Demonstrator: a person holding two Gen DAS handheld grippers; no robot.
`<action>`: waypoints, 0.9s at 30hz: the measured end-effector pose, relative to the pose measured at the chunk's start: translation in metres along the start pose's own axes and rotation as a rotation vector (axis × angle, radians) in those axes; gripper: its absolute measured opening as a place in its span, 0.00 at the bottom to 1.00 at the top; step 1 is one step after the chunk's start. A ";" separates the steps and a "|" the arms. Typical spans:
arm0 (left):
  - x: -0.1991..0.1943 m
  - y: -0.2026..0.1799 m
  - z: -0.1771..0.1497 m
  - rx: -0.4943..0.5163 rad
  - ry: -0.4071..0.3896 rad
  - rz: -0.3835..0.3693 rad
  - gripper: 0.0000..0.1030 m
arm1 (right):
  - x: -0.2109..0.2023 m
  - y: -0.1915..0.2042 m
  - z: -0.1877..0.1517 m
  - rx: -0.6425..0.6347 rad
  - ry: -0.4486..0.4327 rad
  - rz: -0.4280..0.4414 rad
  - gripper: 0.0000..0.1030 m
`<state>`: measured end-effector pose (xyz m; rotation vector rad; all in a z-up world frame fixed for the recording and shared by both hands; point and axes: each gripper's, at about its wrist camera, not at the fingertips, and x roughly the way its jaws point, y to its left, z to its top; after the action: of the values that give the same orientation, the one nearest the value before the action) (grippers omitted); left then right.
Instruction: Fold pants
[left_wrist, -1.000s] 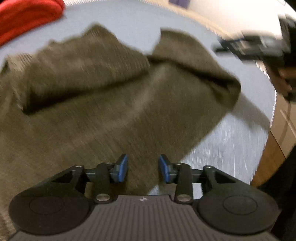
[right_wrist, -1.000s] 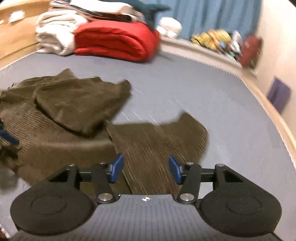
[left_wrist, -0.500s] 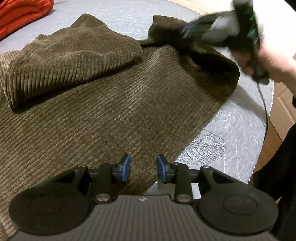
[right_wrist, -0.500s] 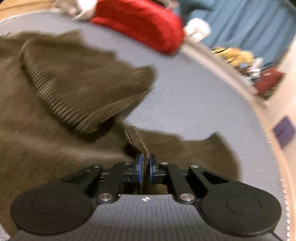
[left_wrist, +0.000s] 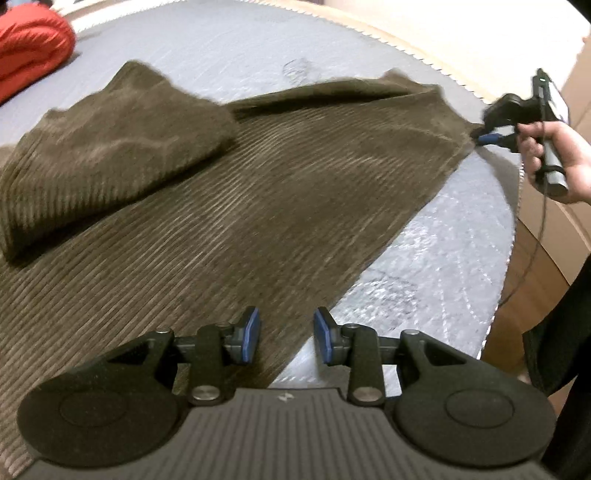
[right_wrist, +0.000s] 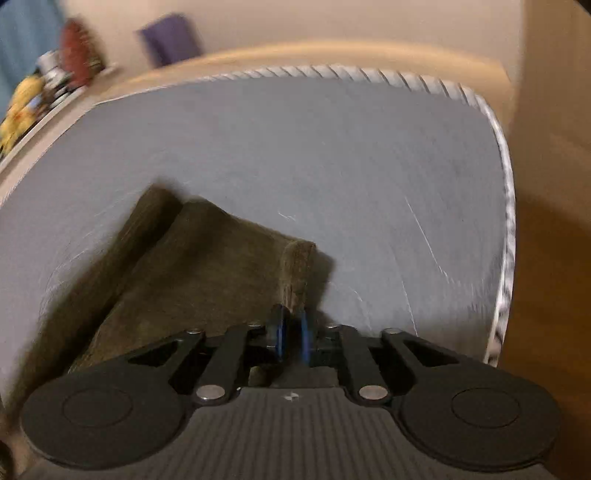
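Right gripper (right_wrist: 291, 338) has dragged the pants (left_wrist: 258, 206) hem outward, fingers just easing around it; left gripper (left_wrist: 286, 339) hovers half-open, empty.

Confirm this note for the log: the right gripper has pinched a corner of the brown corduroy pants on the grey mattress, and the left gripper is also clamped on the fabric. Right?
Not quite. The left gripper is not clamped: the left wrist view shows its jaws apart above the pants, nothing between the pads. The right gripper does pinch a corner, on the grey mattress.
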<state>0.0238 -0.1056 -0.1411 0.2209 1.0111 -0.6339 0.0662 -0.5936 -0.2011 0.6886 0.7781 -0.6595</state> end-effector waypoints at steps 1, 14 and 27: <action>0.002 -0.003 0.001 0.015 -0.010 -0.008 0.37 | 0.002 0.001 0.001 0.000 0.002 0.015 0.24; 0.024 -0.037 -0.003 0.265 -0.024 0.072 0.07 | 0.005 -0.008 0.025 0.029 -0.090 0.046 0.09; 0.001 -0.040 0.004 0.260 -0.025 -0.084 0.26 | -0.007 -0.018 0.040 0.080 -0.111 -0.179 0.27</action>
<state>0.0034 -0.1400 -0.1359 0.3993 0.9156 -0.8434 0.0645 -0.6328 -0.1798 0.6538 0.7186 -0.8888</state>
